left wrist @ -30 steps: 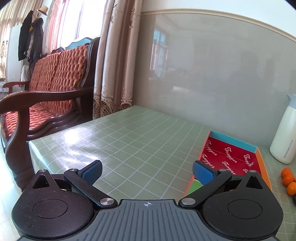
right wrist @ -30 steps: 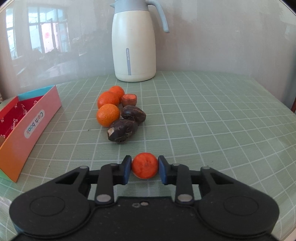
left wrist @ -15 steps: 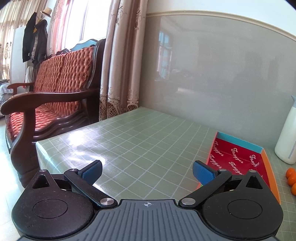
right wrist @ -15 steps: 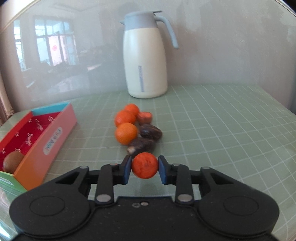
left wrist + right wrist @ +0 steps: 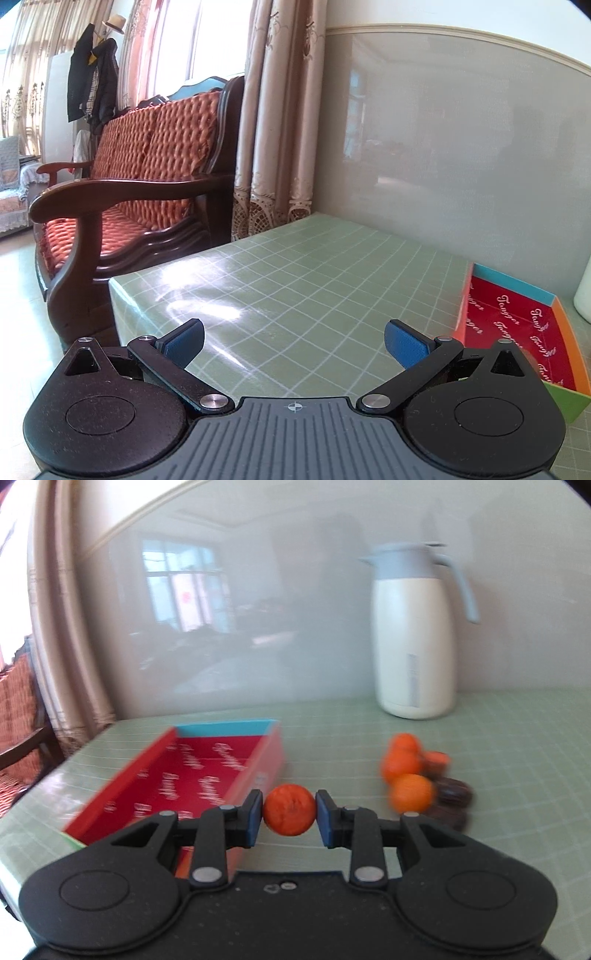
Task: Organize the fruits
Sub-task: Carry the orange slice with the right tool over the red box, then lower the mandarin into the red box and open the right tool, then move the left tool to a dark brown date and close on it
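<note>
Above table, claw clamps orange

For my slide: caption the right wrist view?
Right tongs grip an orange beside the red box, loose fruit behind.

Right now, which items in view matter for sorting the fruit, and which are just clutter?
Job:
held orange in right hand-held gripper
red box
loose oranges
dark brown fruits

Lying about:
white jug
wooden sofa
curtain
</note>
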`<state>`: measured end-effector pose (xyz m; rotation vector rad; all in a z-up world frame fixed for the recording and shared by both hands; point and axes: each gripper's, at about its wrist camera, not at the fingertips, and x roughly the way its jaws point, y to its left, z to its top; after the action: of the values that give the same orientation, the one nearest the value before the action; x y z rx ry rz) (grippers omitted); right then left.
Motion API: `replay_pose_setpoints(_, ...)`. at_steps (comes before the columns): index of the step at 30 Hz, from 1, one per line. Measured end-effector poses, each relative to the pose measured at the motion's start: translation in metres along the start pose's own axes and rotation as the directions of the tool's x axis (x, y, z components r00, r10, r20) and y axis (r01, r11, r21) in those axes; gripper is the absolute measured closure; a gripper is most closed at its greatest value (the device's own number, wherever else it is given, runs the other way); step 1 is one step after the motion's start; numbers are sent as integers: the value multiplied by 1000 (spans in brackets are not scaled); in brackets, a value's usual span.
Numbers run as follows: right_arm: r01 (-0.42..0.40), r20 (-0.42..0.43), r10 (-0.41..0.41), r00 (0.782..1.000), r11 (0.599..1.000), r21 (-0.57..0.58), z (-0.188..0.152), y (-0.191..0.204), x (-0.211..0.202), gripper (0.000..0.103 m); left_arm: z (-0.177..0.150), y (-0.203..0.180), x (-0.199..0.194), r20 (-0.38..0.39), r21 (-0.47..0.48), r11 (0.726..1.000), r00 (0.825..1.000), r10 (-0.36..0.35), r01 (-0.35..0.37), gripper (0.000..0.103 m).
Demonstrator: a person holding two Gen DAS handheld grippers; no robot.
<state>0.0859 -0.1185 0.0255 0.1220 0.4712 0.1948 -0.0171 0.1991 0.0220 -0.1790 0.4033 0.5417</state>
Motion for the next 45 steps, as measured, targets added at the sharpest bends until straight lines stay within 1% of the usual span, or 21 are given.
replay_pose_setpoints(3,-42,-9,41,999,999,-29,2,19,10,73,-1,8,1,-1,-7,1000,1000,15,-15,0)
replay_pose_setpoints(8,-86,-36,85,996,995,-50,2,38,24,73,-1,21,2,-1,-26,999,999,32,-32,0)
replay_pose_setpoints(17,-115,-100,106,989,990,-86,-7,62,44,72,-4,45,5,-11,-48,995,996,87,-88,0)
replay_pose_setpoints(21,-122,-90,114,989,988,-97,-10,65,42,68,-3,53,6,-24,-77,993,996,89,-91,0)
replay_pose_setpoints(25,-113,-57,109,992,989,-91,-7,61,34,67,-3,49,7,-30,-81,994,997,69,-71,0)
replay_pose_setpoints(27,-102,-43,99,994,991,-83,-4,56,30,67,-2,43,7,-27,-70,996,998,58,-59,0)
replay_pose_setpoints(29,-81,-30,79,996,994,-73,-2,50,27,63,-3,35,5,-24,-53,997,999,47,-49,0)
replay_pose_setpoints(33,-15,-2,15,1000,998,-58,1,35,20,57,-2,21,1,-21,-29,999,999,27,-27,0)
replay_pose_setpoints(34,5,4,-5,1000,998,-55,1,31,17,51,-2,18,1,-20,-25,999,1000,20,-20,0)
replay_pose_setpoints(35,24,12,-24,1000,998,-50,2,27,15,43,-2,14,0,-20,-21,1000,1000,13,-14,0)
replay_pose_setpoints(37,58,25,-57,998,997,-42,3,17,10,36,-2,5,-2,-21,-11,1000,1000,-2,2,0)
replay_pose_setpoints(41,116,31,-115,993,993,-29,3,-3,1,34,-4,-20,-7,-19,33,998,999,-44,45,0)
replay_pose_setpoints(42,128,30,-127,991,992,-22,3,-9,-2,33,-4,-28,-8,-16,46,997,998,-59,60,0)
replay_pose_setpoints(44,157,35,-157,987,987,-10,3,-21,-7,24,-5,-45,-12,-9,77,993,996,-88,88,0)
replay_pose_setpoints(45,177,35,-177,984,984,-6,3,-28,-10,22,-6,-54,-15,-8,94,990,994,-106,106,0)
